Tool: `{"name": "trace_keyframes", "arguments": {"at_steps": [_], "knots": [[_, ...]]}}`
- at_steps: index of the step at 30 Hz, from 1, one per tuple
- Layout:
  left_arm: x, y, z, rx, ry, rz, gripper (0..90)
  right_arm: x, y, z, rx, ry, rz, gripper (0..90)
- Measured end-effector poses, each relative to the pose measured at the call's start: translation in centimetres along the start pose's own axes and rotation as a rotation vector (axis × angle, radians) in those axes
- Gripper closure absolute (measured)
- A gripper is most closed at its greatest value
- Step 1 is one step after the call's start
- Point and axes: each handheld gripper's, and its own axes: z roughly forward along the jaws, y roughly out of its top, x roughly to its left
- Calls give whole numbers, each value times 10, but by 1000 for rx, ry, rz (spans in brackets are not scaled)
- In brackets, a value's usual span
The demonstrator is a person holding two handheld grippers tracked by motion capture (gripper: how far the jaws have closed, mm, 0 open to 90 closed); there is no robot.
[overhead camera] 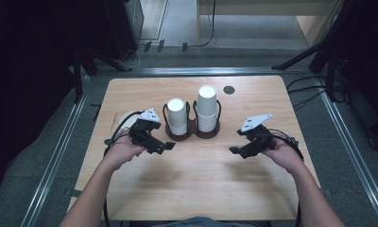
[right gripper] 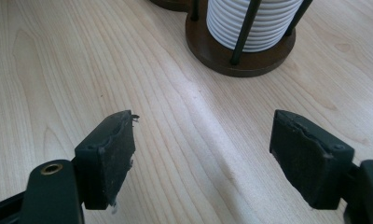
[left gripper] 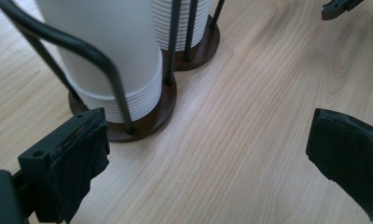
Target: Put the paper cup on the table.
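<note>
Hands: two, coming in from the near edge of the counter, one gripper in each.
Left gripper: one; black, blocky, with a grey three-cornered plate on top; its jaws stand wide apart with nothing between them, hovering just in front of the nearer-left cup stack.
Right gripper: one; same black build and grey plate; its jaws are likewise spread apart and empty, held above bare wood, well to the right of the holder.
Jaw pads: two per gripper; flat rectangular blocks wrapped in matte black, rubbery-looking tape, frayed at the edges in the right gripper view.
Counter: one; pale wood-grain top, smooth, rectangular with rounded corners.
Cup holder: one; two round dark-brown bases joined side by side, each ringed by thin black bent-wire uprights; it stands near the middle of the counter, between and just beyond the grippers.
Short cup stack: one; white nested cups, ribbed by their stacked rims at the bottom, smooth and tapered above; in the left ring.
Tall cup stack: one; same white cups, higher; in the right ring.
Dark round disc: one; small, flat, near the far edge.
</note>
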Motion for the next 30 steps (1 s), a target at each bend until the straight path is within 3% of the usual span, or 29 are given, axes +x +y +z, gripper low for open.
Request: {"name": "trace_keyframes", "arguments": {"at_steps": [4,16,21,26,30], "knots": [[-8,2,7,-2,-20,16,0,1,0,2,2,3,-9,224],[-32,12,22,-8,-21,96,0,6,1,5,14,16,-15,223],[-36,12,31,7,-15,96,0,8,1,5,15,18,-20,223],[-40,14,39,-15,-21,78,0,9,0,5,17,14,-23,223],[-44,15,45,-3,-19,100,0,10,-1,5,18,12,-22,223]]}}
